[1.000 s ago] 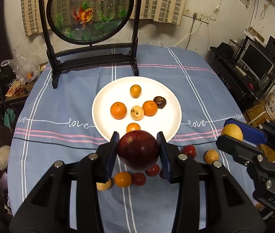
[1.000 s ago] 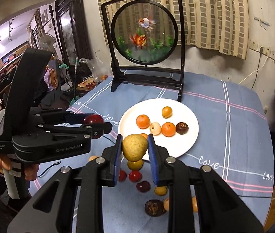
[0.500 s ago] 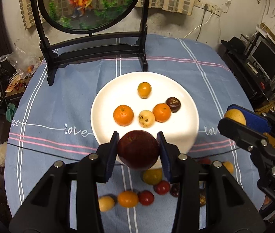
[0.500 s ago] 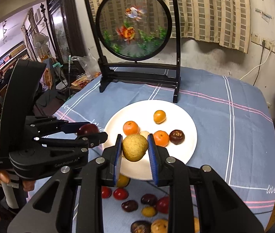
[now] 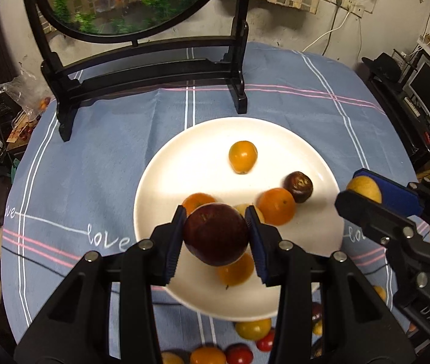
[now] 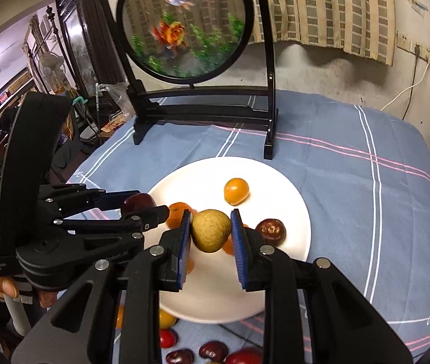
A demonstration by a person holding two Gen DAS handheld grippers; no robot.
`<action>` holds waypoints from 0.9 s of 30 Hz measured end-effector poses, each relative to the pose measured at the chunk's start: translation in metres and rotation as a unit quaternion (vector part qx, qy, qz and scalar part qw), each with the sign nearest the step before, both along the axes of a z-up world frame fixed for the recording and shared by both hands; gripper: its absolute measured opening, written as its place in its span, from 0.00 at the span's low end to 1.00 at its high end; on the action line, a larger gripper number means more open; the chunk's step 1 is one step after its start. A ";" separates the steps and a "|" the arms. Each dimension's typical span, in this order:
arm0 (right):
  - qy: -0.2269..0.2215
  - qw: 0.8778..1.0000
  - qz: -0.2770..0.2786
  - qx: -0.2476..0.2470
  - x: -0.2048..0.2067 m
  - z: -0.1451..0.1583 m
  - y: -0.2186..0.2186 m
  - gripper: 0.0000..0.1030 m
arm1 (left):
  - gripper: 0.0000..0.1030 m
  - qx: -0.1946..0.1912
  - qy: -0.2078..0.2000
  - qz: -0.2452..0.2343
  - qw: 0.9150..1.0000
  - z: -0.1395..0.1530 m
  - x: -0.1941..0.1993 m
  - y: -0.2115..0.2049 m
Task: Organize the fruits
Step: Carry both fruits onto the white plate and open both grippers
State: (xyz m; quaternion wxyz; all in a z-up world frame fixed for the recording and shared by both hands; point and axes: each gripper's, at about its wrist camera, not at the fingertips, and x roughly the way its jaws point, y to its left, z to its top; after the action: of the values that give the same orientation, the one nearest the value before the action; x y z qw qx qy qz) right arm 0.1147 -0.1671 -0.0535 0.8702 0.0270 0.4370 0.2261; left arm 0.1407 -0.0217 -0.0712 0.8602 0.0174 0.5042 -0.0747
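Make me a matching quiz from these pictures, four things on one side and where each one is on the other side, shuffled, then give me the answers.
Things:
1. dark red apple
2. yellow-green pear
3. dark brown fruit
4. red cherry tomato

Places:
A. lying on the white plate
B. on the blue tablecloth, off the plate
C. gripped in the right claw
D. gripped in the left claw

Pairs: 1-D, 2-C, 3-A, 4-B
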 end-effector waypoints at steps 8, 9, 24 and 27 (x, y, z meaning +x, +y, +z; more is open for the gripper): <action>0.044 0.999 -0.023 0.003 0.041 -0.036 0.001 0.25 | 0.39 0.015 0.032 0.006 0.999 -0.034 0.033 -0.011; 0.050 0.998 -0.026 0.000 0.045 -0.040 0.001 0.25 | 0.39 0.019 0.037 0.007 0.999 -0.040 0.036 -0.013; 0.109 0.993 -0.045 -0.004 0.076 -0.066 0.005 0.28 | 0.59 0.055 -0.002 -0.007 0.998 -0.045 0.048 -0.018; 0.115 0.992 -0.047 -0.005 0.074 -0.064 0.006 0.29 | 0.61 0.059 -0.010 -0.008 0.998 -0.041 0.045 -0.018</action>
State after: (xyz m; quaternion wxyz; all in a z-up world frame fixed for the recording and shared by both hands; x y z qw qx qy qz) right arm 0.1891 -0.1611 -0.1174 0.8243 0.0689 0.5331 0.1778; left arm 0.1860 -0.0399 -0.1125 0.8622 0.0733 0.4986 -0.0512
